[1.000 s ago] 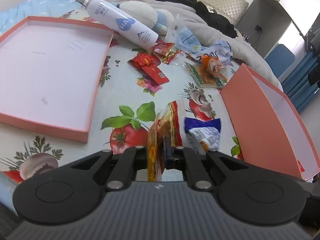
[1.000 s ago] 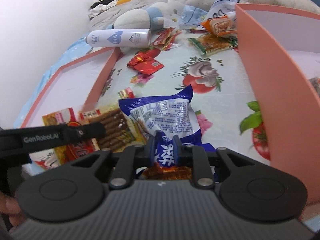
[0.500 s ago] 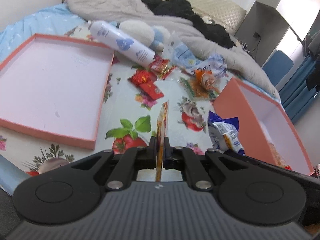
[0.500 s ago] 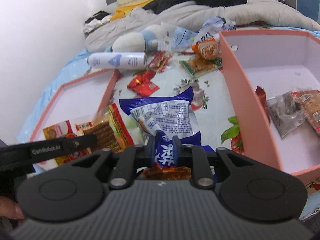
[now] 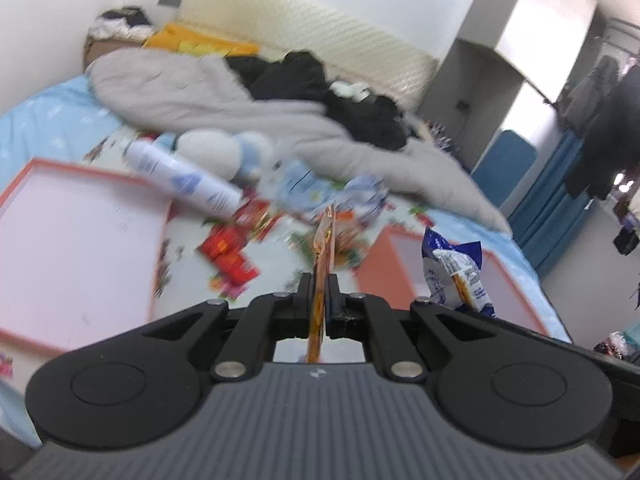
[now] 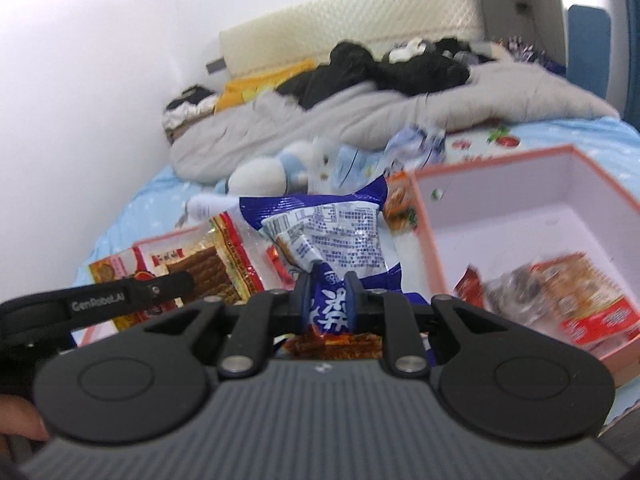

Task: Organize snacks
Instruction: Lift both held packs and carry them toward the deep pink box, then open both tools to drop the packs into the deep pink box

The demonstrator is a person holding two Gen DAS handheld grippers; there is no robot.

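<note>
My left gripper (image 5: 319,280) is shut on a flat red and orange snack packet (image 5: 323,256), seen edge-on and lifted above the bed. My right gripper (image 6: 329,286) is shut on a blue and white snack bag (image 6: 320,232), also in the air. In the right wrist view the red and orange packet (image 6: 200,264) hangs at the left behind the other gripper's black body. The deep pink box (image 6: 532,216) lies to the right and below, with several snack packets (image 6: 560,292) in it. The blue bag (image 5: 454,276) shows at the right of the left wrist view.
A shallow pink lid (image 5: 76,240) lies at the left on the printed cloth. A white bottle (image 5: 180,180), a plush toy (image 5: 224,152) and loose red snack packets (image 5: 228,252) lie beyond it. A grey blanket (image 5: 208,96) and black clothes (image 5: 320,84) fill the back.
Both grippers have risen well above the bed with their packets. The left packet has turned edge-on to its camera. The deep box's inside now shows in the right wrist view.
</note>
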